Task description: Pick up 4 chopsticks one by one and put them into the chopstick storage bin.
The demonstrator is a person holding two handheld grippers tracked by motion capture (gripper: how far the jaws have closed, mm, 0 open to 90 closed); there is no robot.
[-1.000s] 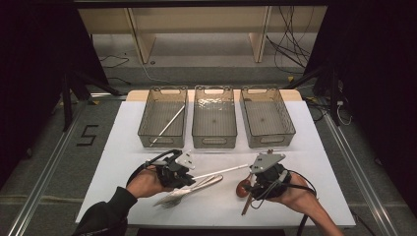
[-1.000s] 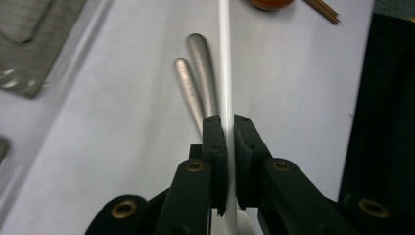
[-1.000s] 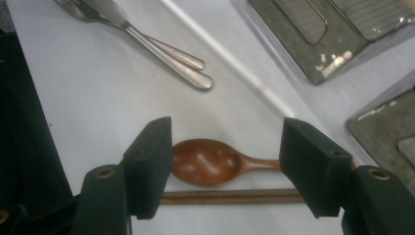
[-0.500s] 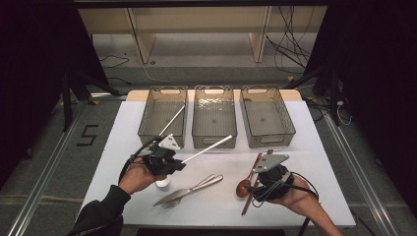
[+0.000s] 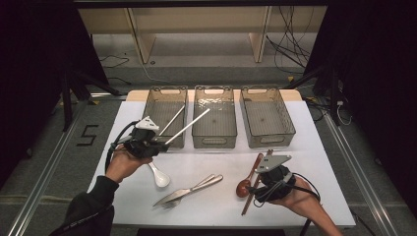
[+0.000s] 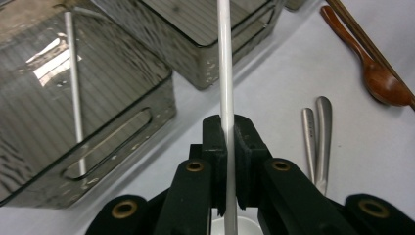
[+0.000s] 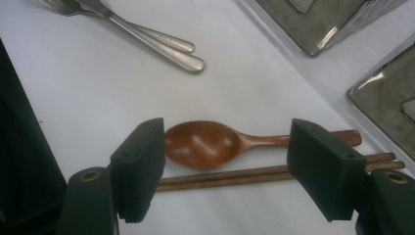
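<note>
My left gripper [image 5: 161,142] is shut on a white chopstick [image 5: 189,127] and holds it above the table in front of the left bin [image 5: 156,129]; the stick slants up toward the middle bin [image 5: 215,141]. In the left gripper view the white chopstick [image 6: 225,73] runs straight out from the closed jaws of the left gripper [image 6: 228,134]. A second white chopstick [image 5: 172,120] leans inside the left bin. My right gripper [image 7: 230,166] is low over a wooden spoon [image 7: 205,144] and wooden chopsticks [image 7: 235,176]. Its jaws have just been opening and stand wide either side of them, pads not touching.
A white spoon [image 5: 160,177] lies near the left hand. A metal fork and knife [image 5: 189,189] lie at the table's front middle. The right bin [image 5: 290,129] stands at the back. The wooden spoon [image 5: 244,187] and the right gripper [image 5: 253,183] are at the front right.
My left gripper has moved left and toward the bins, lifting the white chopstick away from the table's middle. The right hand has stayed put and its jaws have widened.
</note>
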